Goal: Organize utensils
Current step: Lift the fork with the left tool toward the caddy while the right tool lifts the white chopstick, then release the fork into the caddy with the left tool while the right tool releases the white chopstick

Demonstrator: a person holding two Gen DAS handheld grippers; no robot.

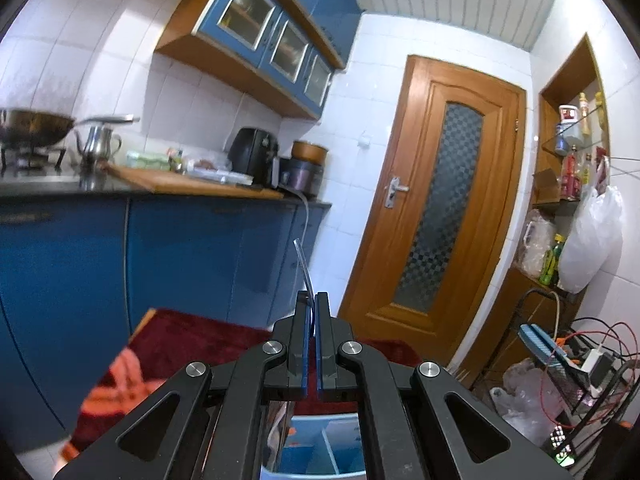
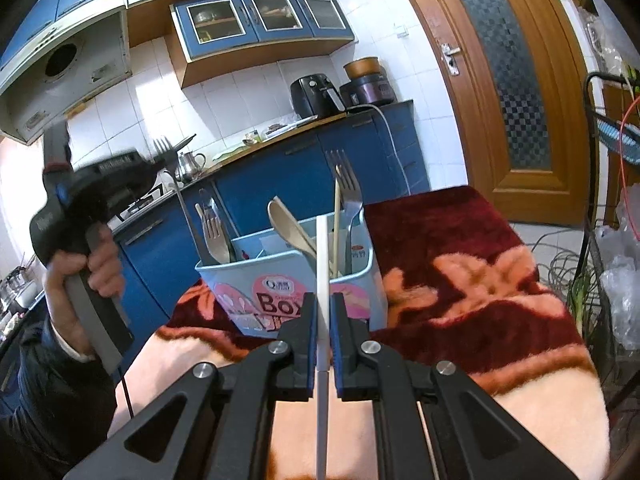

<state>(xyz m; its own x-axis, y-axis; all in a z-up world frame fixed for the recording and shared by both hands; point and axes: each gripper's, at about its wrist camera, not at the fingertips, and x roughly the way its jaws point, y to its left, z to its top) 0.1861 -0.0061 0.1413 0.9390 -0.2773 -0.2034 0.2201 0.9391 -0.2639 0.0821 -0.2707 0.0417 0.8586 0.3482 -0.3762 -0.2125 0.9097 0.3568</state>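
Note:
A light blue utensil box (image 2: 240,261) with a pink "Box" label stands on a red and pink blanket (image 2: 460,240). Its compartments hold a wooden fork (image 2: 214,236), a wooden spoon (image 2: 288,220), a metal fork (image 2: 346,184) and a wooden chopstick (image 2: 337,220). My right gripper (image 2: 323,300) is shut on a white chopstick (image 2: 322,256) just in front of the box, its tip pointing towards it. My left gripper (image 1: 311,300) is shut on a thin metal fork (image 1: 304,268) seen edge-on, above the box (image 1: 312,448). From the right wrist view this fork (image 2: 162,146) has its tines up and its handle slants down to the left compartment.
A person's hand (image 2: 100,268) holds the left gripper at the left. Blue cabinets (image 1: 180,260) under a counter with a kettle (image 1: 96,142) and air fryer (image 1: 254,152) lie behind. A wooden door (image 1: 436,208) is at the right, beside a wire rack (image 1: 580,380) with cables.

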